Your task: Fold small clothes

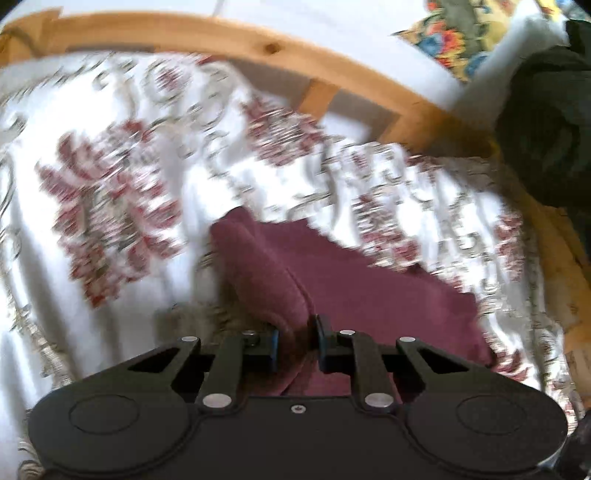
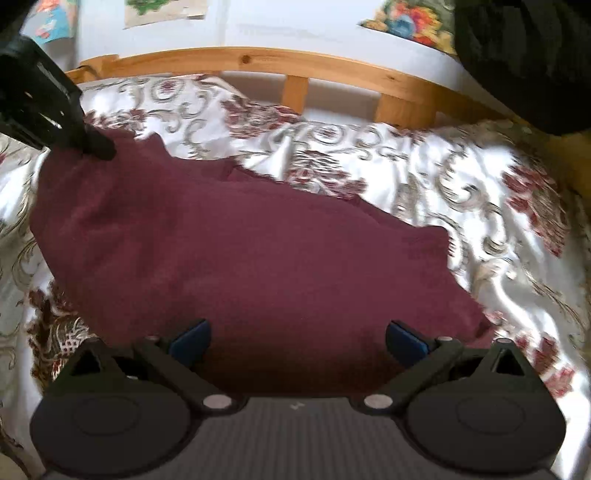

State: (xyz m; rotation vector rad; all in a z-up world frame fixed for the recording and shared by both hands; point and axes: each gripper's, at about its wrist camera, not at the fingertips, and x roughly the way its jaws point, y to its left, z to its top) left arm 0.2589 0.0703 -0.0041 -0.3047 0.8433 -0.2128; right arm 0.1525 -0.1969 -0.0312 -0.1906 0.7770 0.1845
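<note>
A maroon fleece garment [image 1: 369, 295] lies spread on a patterned bedspread. My left gripper [image 1: 297, 332] is shut on a raised fold of it, and the cloth bunches up between the two blue pads. The right wrist view shows the garment [image 2: 240, 240] filling the middle of the frame, with the left gripper [image 2: 99, 147] pinching its far left corner. My right gripper [image 2: 297, 332] stands open over the garment's near edge, its blue pads [image 2: 192, 338] wide apart and touching nothing that I can see. The left wrist view is blurred.
The white bedspread [image 2: 443, 184] with red flowers and grey scrolls covers the bed. A wooden bed rail [image 2: 258, 59] runs along the far side. A dark bundle [image 2: 517, 55] sits at the far right, beside a colourful floral cloth [image 2: 413, 22].
</note>
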